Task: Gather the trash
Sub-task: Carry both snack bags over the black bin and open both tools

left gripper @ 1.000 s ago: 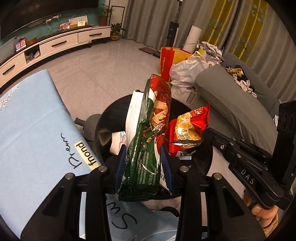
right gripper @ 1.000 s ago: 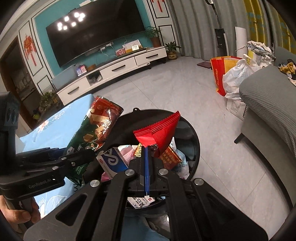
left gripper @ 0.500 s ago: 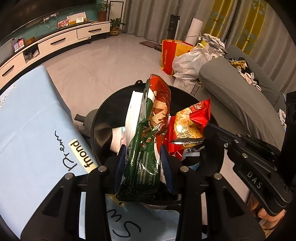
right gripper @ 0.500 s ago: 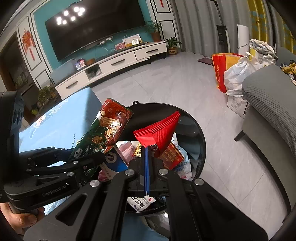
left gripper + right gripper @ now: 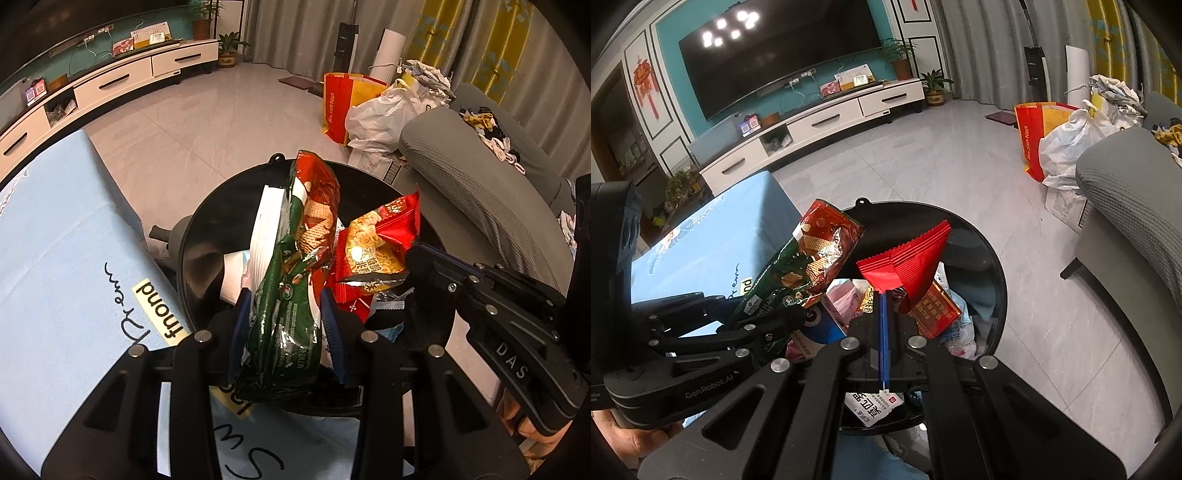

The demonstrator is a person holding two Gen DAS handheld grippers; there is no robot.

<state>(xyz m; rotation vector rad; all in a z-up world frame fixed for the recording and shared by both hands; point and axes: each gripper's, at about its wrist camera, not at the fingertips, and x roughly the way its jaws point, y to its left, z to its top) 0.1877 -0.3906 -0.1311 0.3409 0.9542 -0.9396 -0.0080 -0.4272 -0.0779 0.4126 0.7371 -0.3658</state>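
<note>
A green and red wafer bag (image 5: 295,288) stands upright between the blue pads of my left gripper (image 5: 286,306), which is shut on it together with a white packet behind it. It hangs over the open black round bin (image 5: 192,236). My right gripper (image 5: 882,295) is shut on a red zigzag-edged snack wrapper (image 5: 908,262), also above the bin (image 5: 993,280). In the left wrist view that red wrapper (image 5: 376,243) sits just right of the green bag, with the right gripper (image 5: 410,258) behind it. The right wrist view shows the green bag (image 5: 812,258) at the left.
Several wrappers and packets (image 5: 934,310) lie inside the bin. A light blue cloth-covered table (image 5: 55,258) borders the bin on the left. A grey sofa (image 5: 461,177) stands to the right, shopping bags (image 5: 343,107) beyond it, and a white TV cabinet (image 5: 820,122) at the far wall.
My left gripper has shifted with the green bag further over the bin's opening and slightly lower. The right gripper and its red wrapper have stayed in place.
</note>
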